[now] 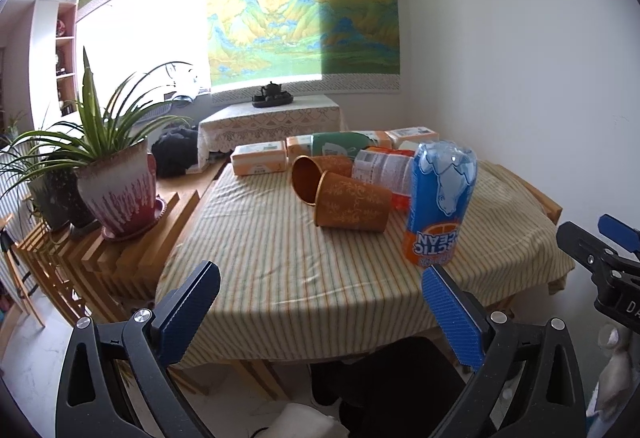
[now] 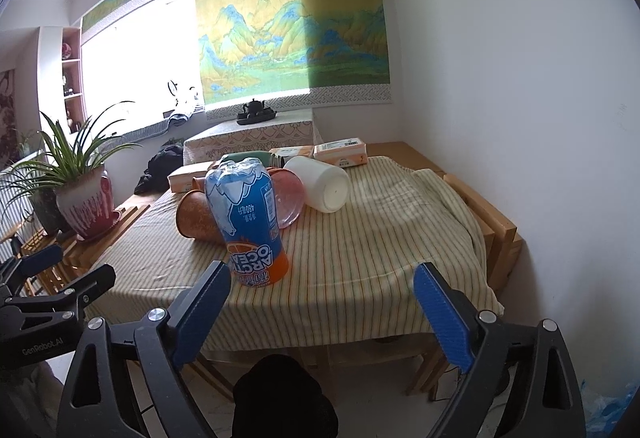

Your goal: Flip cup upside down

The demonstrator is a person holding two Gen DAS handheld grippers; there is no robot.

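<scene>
Both grippers, left [image 1: 320,286] and right [image 2: 322,288], spread apart, holding nothing | blue-orange cup [image 2: 248,222] already inverted, my 11 o'clock | risk: bumping it topples onto copper cups [image 1: 352,203].

You are facing a wooden table [image 2: 486,205] draped in a yellow striped cloth [image 1: 280,258]. On the cloth, near you, a blue and orange plastic cup [image 1: 440,197] stands upside down. Behind it two orange patterned cups [image 1: 352,203] lie on their sides, touching. A white cup [image 2: 322,181] lies further right, and orange tissue packs [image 1: 260,157] line the far edge.
</scene>
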